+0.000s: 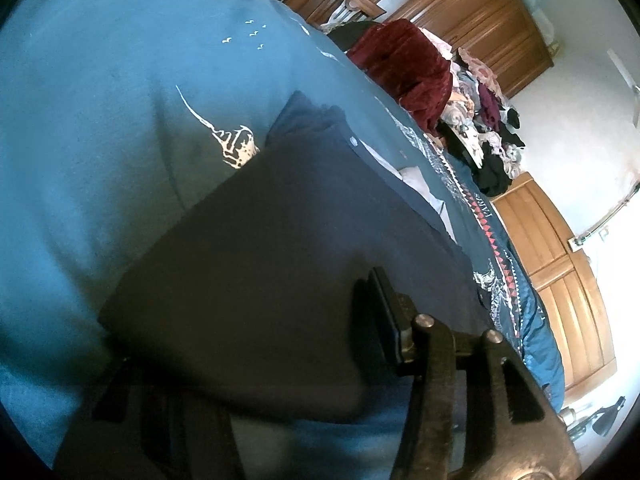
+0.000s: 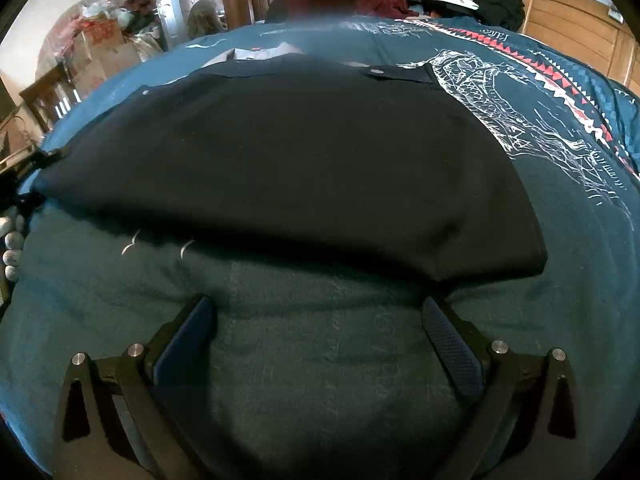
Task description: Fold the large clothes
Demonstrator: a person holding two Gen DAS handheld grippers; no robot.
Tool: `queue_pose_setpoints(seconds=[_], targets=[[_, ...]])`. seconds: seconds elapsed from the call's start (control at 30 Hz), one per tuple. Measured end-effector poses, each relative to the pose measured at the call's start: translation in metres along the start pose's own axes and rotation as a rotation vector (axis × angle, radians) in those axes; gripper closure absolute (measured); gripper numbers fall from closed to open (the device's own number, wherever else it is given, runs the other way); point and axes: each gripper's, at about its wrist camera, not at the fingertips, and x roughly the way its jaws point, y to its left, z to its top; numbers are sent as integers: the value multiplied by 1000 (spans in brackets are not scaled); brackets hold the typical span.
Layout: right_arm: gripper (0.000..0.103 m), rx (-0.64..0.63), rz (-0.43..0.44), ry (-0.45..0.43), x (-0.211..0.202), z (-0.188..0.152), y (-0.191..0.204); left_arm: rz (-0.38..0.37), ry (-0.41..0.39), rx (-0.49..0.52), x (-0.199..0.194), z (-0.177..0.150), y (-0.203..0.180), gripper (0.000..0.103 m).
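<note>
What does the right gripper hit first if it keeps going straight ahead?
Probably the near edge of the dark navy shirt, lying just ahead of the open right gripper on the teal bedspread; depth is unclear.

A teal bedspread (image 2: 320,360) printed with white line drawings covers the bed. Behind it sit a maroon blanket (image 1: 404,68), a heap of mixed clothes (image 1: 488,128) and wooden wardrobes (image 1: 472,12).
</note>
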Motion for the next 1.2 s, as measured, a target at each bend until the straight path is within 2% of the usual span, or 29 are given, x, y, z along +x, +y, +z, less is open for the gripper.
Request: queue_pose_setpoints(seconds=[0.5,1.2], targets=[[0,2,1,0,1,0,-1,-30,-3,-6,-1,2,6,50],[0,4,2,-1,1,-1,-2,-32,-4,-9,-2,1,7,50]])
